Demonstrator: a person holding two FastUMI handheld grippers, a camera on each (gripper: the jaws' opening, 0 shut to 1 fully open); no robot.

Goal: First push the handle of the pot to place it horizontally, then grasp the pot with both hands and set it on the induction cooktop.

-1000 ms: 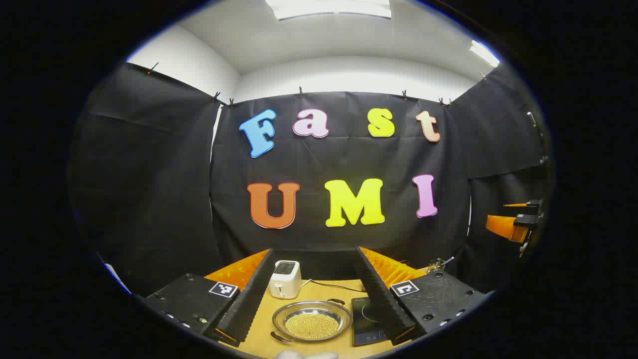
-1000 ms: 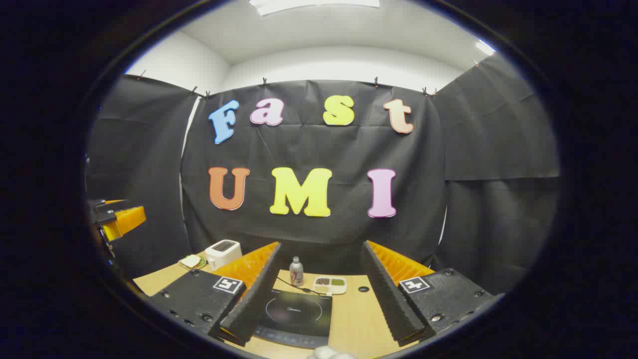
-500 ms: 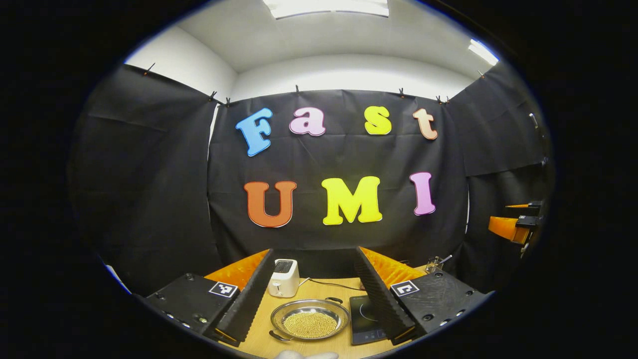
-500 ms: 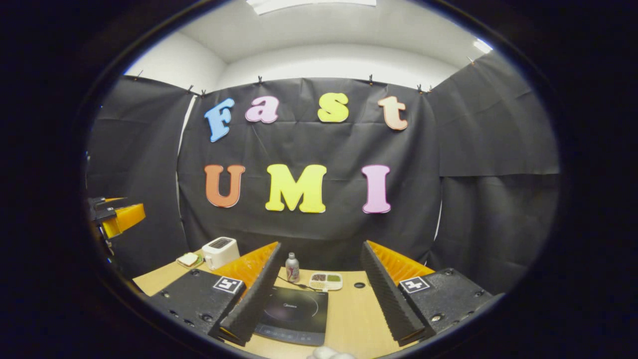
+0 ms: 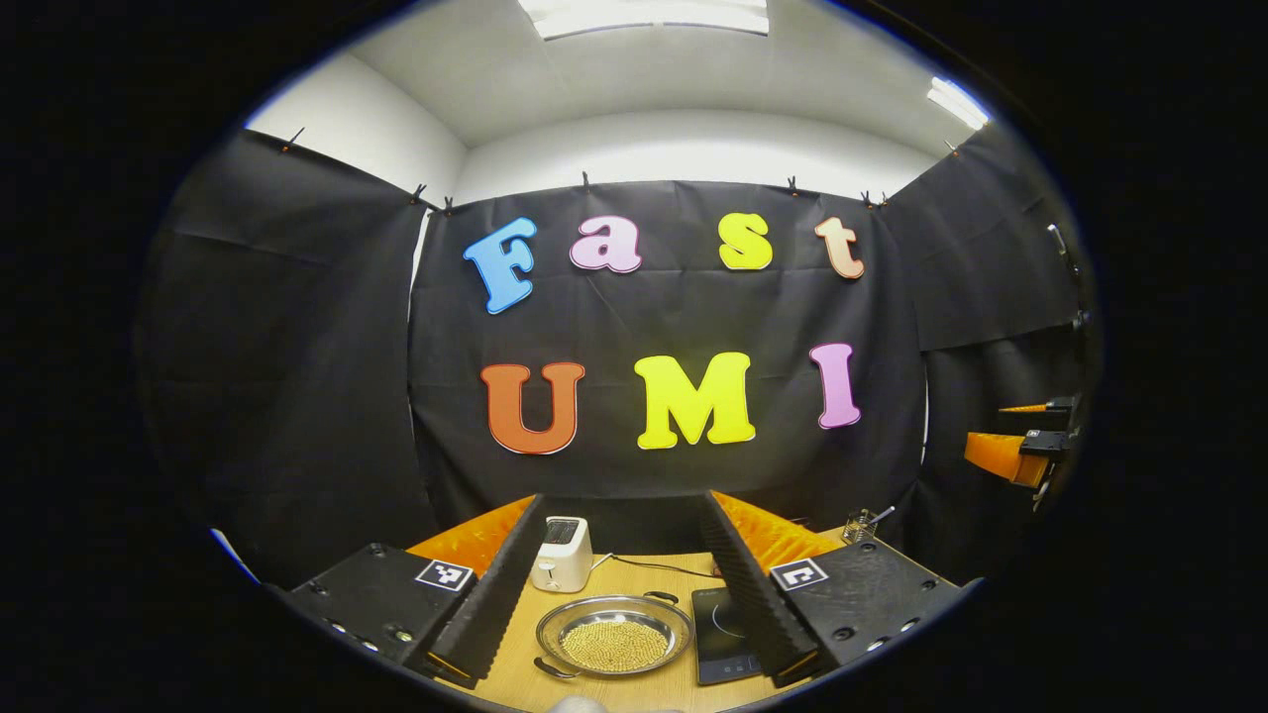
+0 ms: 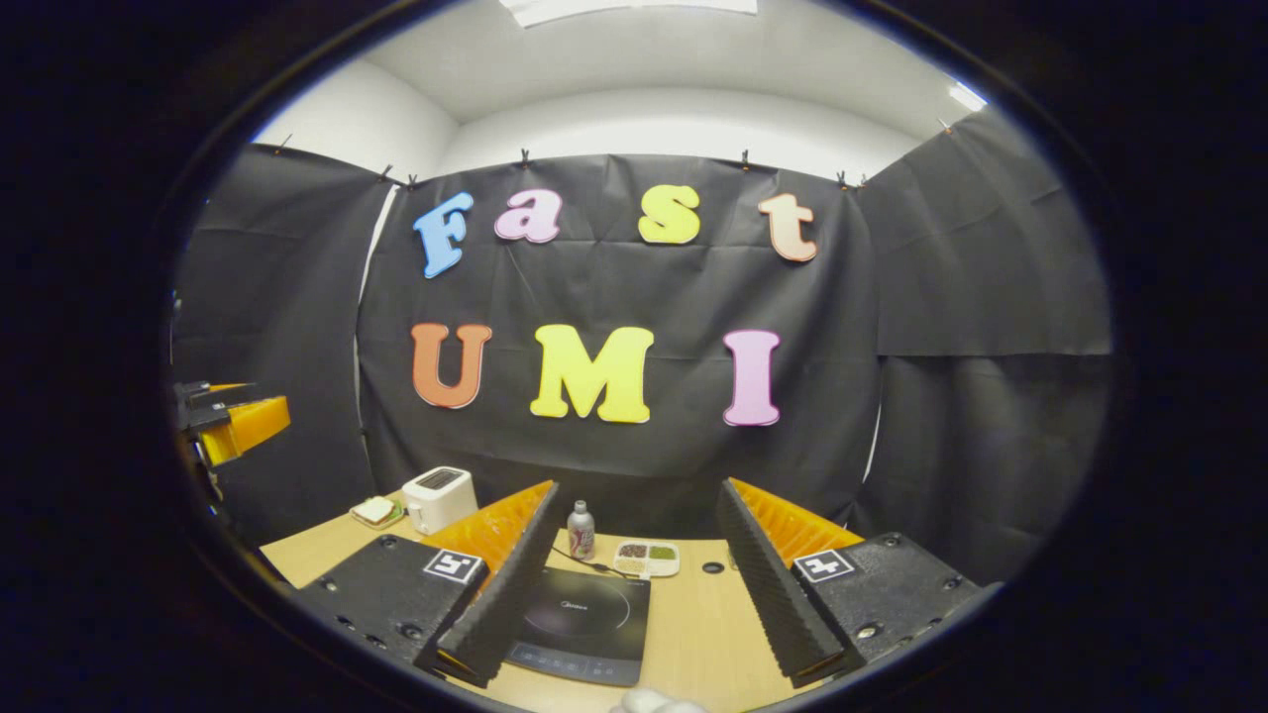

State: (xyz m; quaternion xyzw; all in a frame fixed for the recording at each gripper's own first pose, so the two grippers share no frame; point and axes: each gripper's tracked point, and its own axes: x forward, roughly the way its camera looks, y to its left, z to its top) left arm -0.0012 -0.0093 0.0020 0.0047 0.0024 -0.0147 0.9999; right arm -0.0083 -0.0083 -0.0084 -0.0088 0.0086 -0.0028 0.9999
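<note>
A shallow steel pot (image 5: pixel 614 636) filled with small yellow beads rests on the wooden table (image 5: pixel 515 663). One loop handle (image 5: pixel 662 597) points far right and the other (image 5: pixel 553 670) near left, so the pair lies on a diagonal. The black induction cooktop (image 5: pixel 721 634) sits just right of the pot, also seen as the cooktop (image 6: pixel 580 624). My left gripper (image 5: pixel 624 503) hovers open above and before the pot, touching nothing. My right gripper (image 6: pixel 639 487) hovers open over the cooktop's near side. Each gripper appears at the other view's edge: right gripper (image 5: pixel 1020 451), left gripper (image 6: pixel 230 421).
A white toaster (image 5: pixel 563 555) stands behind the pot with a cable running right. A plate with a sandwich (image 6: pixel 376 511), a small bottle (image 6: pixel 581 530) and a divided snack tray (image 6: pixel 646 559) line the table's back. A utensil holder (image 5: pixel 864 525) stands far right.
Both views have drifted only slightly, the left one a little to the right. The pot and cooktop lie where they were. Both grippers have stayed open.
</note>
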